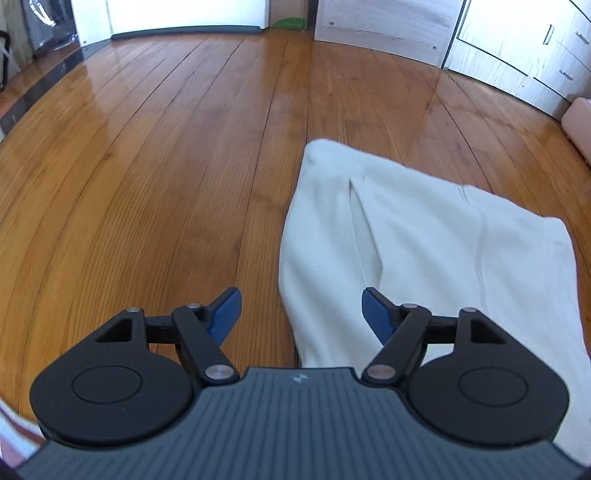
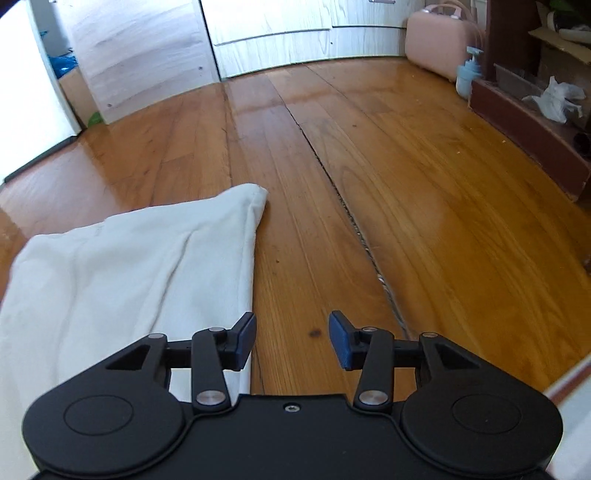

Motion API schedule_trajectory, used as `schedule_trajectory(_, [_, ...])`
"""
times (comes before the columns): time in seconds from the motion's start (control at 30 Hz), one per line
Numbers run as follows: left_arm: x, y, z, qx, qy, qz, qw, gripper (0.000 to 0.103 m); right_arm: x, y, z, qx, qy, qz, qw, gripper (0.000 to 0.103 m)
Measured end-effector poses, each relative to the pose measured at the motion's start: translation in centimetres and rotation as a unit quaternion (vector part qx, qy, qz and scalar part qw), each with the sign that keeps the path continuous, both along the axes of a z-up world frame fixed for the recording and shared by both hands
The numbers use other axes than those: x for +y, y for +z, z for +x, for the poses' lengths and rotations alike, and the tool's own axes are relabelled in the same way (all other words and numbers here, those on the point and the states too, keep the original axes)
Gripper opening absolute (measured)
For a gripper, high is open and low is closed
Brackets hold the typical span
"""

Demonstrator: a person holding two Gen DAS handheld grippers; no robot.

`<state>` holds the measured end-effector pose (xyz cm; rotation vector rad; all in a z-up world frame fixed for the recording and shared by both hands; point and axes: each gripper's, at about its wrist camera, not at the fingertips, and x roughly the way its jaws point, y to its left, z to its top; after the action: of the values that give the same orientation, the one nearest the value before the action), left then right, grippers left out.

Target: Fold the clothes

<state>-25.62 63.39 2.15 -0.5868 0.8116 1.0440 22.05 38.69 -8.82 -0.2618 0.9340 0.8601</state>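
Observation:
A white garment (image 1: 424,243) lies flat on the wooden floor (image 1: 166,155), with a slit or seam running down its upper layer. My left gripper (image 1: 302,314) hovers over the garment's left edge, open, with blue pads (image 1: 226,314) and nothing between them. In the right wrist view the same white garment (image 2: 122,266) fills the lower left, its far corner pointing up and right. My right gripper (image 2: 292,341) is open just past the garment's right edge, above bare floor (image 2: 424,206); its left pad (image 2: 245,339) overlaps the cloth's border.
White cabinets (image 1: 517,44) and a wooden panel (image 1: 384,26) line the far wall. A pink case (image 2: 439,40), a blue pump bottle (image 2: 467,74) and a dark low shelf (image 2: 532,125) with a white bag stand at the right. A long crack (image 2: 354,221) runs through the floorboards.

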Motion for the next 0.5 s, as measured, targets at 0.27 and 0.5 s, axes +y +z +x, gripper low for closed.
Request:
schedule_trajectory(0.27, [-5.3,1.8,-9.2,-0.024,0.036,-0.019,0.9989,0.076,-3.1,1.2,-10.1,0.009,0.112,0.017,0.994,0.056])
schedule_trajectory(0.5, [-9.3,0.2,-19.0,-0.104,0.120,-0.075,0.9845,0.076,-5.9,2.2,-19.0,0.017,0.208,0.033,0.977,0.056])
